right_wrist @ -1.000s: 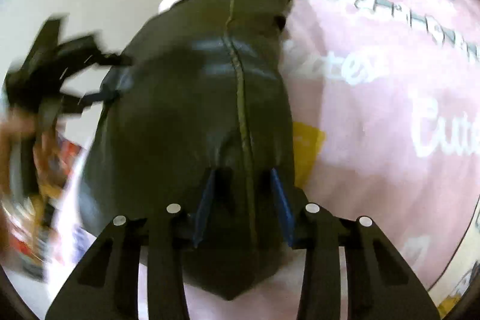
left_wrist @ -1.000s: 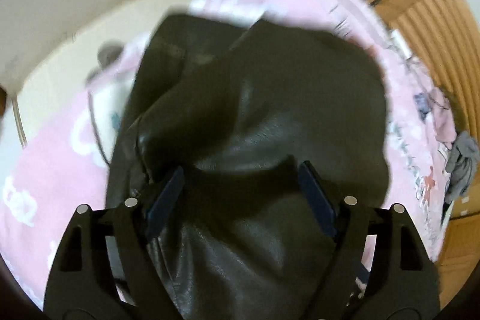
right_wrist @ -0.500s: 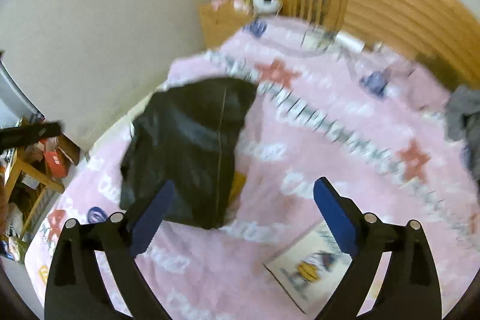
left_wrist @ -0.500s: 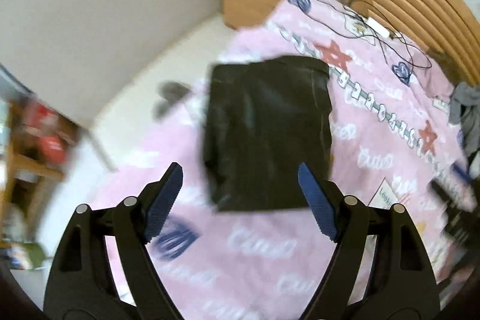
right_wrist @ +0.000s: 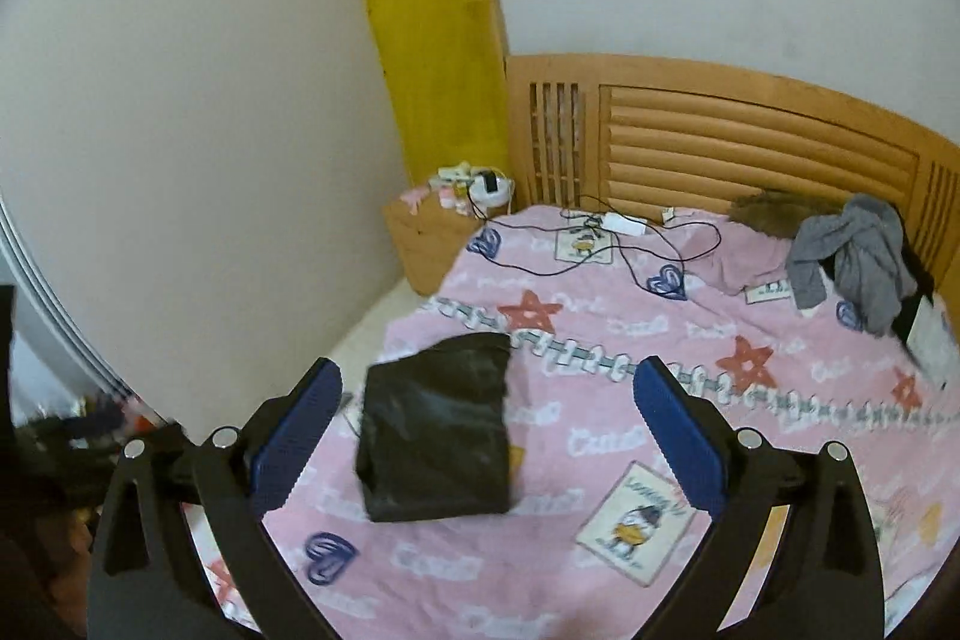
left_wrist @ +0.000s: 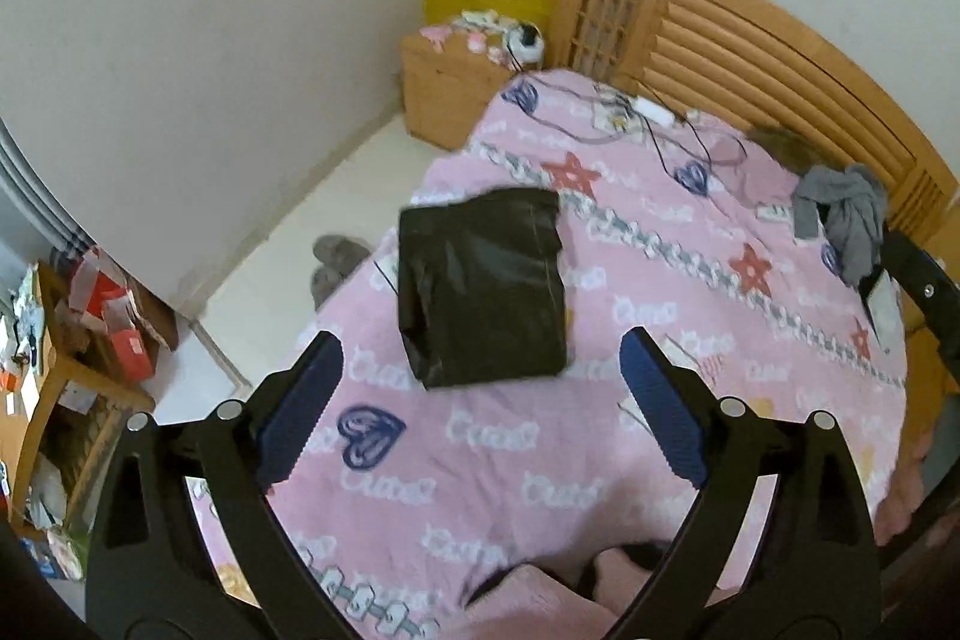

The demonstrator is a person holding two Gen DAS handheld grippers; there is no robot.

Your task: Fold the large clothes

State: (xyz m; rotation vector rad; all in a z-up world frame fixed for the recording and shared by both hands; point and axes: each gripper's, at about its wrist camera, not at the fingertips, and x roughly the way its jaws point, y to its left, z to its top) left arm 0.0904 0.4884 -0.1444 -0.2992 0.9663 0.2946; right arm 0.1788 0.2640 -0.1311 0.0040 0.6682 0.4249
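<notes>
Bedspread [left_wrist: 600, 460], pink with stars and hearts, now fills both of my views, where a second ago black leather blocked nearly everything. Behind it stands the slatted wooden headboard [right_wrist: 750, 148], with a yellow column [right_wrist: 432, 28] in the corner and a small nightstand [left_wrist: 444, 94] beside the bed. The black garment [left_wrist: 486, 286] lies folded into a compact rectangle on the bedspread near the bed's left edge, well apart from both of my tools; earlier it sat right between my fingers, bunched and close. A grey garment [right_wrist: 852, 256] is heaped up by the headboard, and dark slippers [left_wrist: 336, 262] sit on the floor just beside the bed.

My left gripper [left_wrist: 480, 388] hangs high above the bed, tilted steeply down; its jaws have just been opening and stand wide with nothing between them. My right gripper [right_wrist: 489, 418] also hangs high, angled less steeply toward the headboard, jaws spread wide and empty after letting go of the black garment.
</notes>
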